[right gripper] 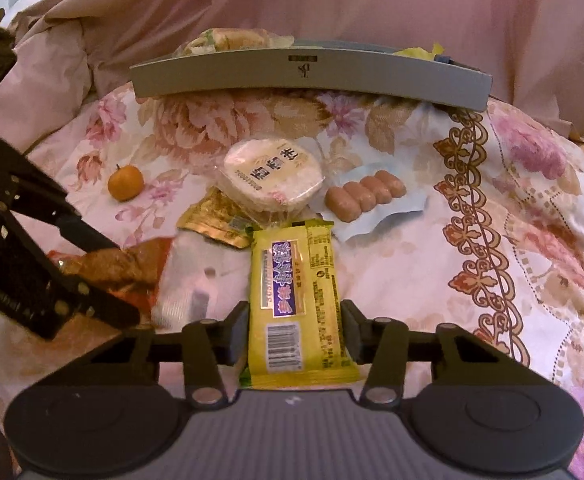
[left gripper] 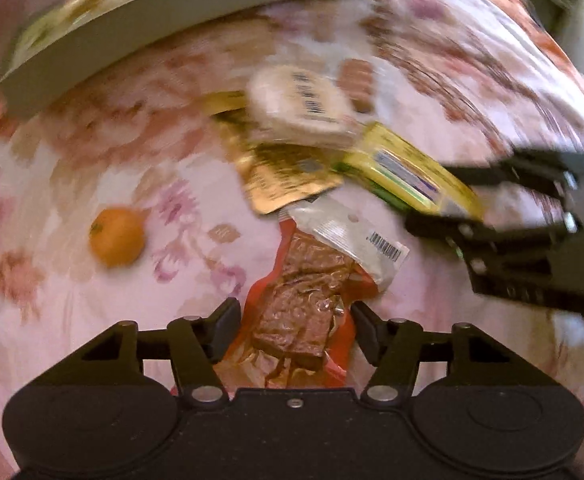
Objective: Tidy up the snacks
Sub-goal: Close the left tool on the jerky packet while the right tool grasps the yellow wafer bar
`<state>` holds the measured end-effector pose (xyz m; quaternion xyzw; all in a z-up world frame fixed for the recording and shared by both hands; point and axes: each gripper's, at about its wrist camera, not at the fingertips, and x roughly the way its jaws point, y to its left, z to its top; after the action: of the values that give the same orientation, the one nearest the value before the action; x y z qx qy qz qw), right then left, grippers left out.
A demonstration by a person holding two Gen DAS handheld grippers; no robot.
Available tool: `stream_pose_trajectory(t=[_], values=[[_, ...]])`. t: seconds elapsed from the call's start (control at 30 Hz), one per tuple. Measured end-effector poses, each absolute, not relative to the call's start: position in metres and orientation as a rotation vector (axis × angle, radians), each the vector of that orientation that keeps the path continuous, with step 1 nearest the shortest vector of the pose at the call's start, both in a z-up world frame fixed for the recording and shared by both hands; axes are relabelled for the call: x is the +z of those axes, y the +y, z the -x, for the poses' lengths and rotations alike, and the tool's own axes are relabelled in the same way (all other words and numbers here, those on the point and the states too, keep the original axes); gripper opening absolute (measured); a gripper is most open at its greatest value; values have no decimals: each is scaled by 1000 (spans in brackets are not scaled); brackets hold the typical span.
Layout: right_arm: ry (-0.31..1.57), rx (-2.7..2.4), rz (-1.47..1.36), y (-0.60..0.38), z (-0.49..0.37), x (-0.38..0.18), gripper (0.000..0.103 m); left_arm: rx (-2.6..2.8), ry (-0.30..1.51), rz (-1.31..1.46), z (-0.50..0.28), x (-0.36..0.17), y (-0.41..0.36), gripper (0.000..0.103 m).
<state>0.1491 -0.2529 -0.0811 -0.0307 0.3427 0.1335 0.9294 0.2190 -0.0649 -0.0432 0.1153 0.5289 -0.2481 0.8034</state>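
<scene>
My left gripper (left gripper: 295,330) straddles an orange packet of brown bars (left gripper: 300,320); its pads sit beside the packet with small gaps, so it looks open. My right gripper (right gripper: 295,330) has a yellow snack packet (right gripper: 298,300) between its pads, which lie against the packet's sides. The right gripper also shows in the left wrist view (left gripper: 444,196), around the yellow packet (left gripper: 408,172). The left gripper shows in the right wrist view (right gripper: 92,276) at the orange packet (right gripper: 112,268). A round white rice cake pack (right gripper: 272,174), a gold packet (right gripper: 216,220) and sausages (right gripper: 366,196) lie beyond.
A grey tray (right gripper: 312,76) holding other snacks stands at the far side of the floral bedspread (right gripper: 472,240). A small orange (right gripper: 125,183) lies to the left of the pile. A pink quilt (right gripper: 372,0) is heaped behind the tray.
</scene>
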Motion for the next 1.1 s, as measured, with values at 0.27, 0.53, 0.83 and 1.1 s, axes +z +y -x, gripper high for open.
stream_pose_trajectory(t=[0.27,0.53,0.83,1.1], values=[[735,298,30,-251,-137,-76,52,-358,1193,84,-215,-40,-41,62],[732,311,105,-235,-130,-81,56,-421,1162,3,-205,-42,-50,73],[708,310,102,-236,-133,-84,58,-528,1156,-211,-200,-47,-68,78],[706,313,125,-233,-132,-83,52,-464,1127,-257,-195,-47,-74,58]])
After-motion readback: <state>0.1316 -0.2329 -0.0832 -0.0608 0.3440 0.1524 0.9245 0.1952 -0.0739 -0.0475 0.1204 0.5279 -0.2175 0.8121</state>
